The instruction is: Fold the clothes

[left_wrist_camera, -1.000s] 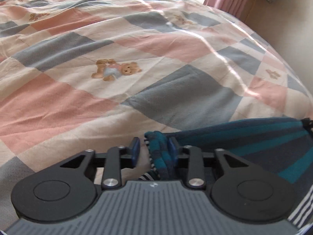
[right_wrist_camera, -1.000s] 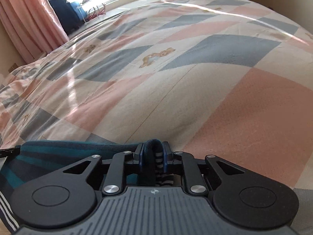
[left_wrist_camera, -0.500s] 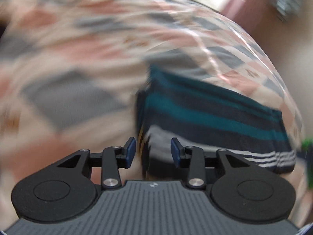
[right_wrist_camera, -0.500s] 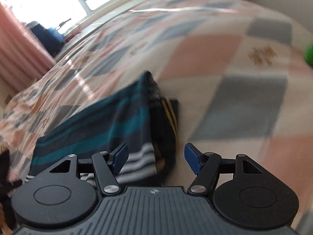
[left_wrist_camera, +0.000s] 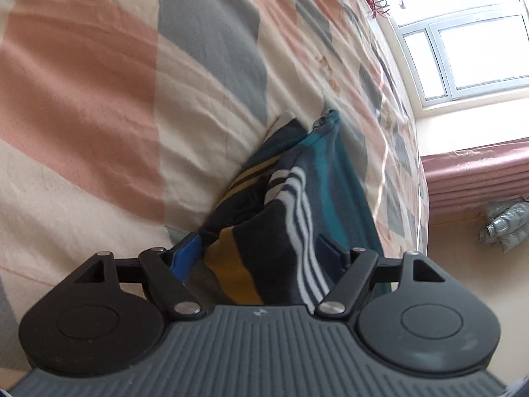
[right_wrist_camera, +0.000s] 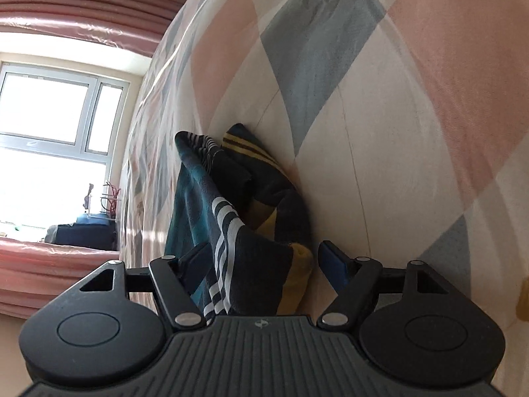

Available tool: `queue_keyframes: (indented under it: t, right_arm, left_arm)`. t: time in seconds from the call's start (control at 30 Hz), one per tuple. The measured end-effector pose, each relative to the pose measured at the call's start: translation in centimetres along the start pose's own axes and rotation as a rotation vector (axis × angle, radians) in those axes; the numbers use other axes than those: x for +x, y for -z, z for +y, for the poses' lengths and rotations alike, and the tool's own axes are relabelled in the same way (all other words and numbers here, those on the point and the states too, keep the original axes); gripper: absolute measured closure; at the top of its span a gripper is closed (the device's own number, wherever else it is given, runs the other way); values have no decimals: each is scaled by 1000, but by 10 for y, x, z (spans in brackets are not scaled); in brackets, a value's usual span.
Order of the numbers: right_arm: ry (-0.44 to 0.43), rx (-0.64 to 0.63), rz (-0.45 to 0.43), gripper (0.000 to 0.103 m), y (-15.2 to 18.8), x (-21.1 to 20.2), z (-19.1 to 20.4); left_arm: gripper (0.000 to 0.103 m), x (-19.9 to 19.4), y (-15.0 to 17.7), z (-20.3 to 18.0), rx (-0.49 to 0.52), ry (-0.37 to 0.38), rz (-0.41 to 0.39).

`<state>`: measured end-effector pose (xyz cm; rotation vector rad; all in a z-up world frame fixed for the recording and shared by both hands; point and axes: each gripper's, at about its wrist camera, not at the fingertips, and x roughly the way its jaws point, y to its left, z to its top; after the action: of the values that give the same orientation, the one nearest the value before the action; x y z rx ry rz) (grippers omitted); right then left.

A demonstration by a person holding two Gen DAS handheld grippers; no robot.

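A folded striped garment, dark navy with teal, white and mustard bands, is laid flat on the patchwork quilt, well in from any edge of the bed that shows. The layers are stacked with the teal band on top and the mustard stripes underneath, which suggests a fold is part done and a further one is being set up.

The left gripper is rolled hard over, so the bed appears tilted, and its jaws are spread wide to either side of one short end of the bundle. Cloth fills the gap, but the blue pads are not seen pressing it; the claw is judged released.

The right gripper is rolled the opposite way and set at the other end. Its jaws are likewise parted, with clear space between the mustard edge and the right-hand pad, so nothing is clenched.

Both tools are held low, nearly on the quilt, probably so the ends can be pinched from the side.

A window and pink curtains are seen beyond.
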<state>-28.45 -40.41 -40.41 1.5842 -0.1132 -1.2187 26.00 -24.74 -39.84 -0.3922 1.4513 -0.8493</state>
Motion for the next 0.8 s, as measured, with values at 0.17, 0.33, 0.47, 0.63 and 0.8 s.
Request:
queue_keyframes:
  t: [0.17,0.33,0.47,0.63,0.8]
  right_arm:
    - [29,-259,-13,79,-6,-15,27]
    - [134,-271,8,81,-23,6,4]
    - [122,-292,0,76,-21,3,8]
    - [219,-480,-115,48,-4,-33,39]
    - [250,-741,-309,51,42,-64,73]
  left_arm:
    - [84,-10,2,-27,304,-12,-55]
    - [84,2,0,-26,555,-71,-3]
    - [79,1,13,-42,739,-124,-21]
    - [76,-46,14,-50,764,-214,-120]
    - [77,-62,46,-79,910,-198,-152]
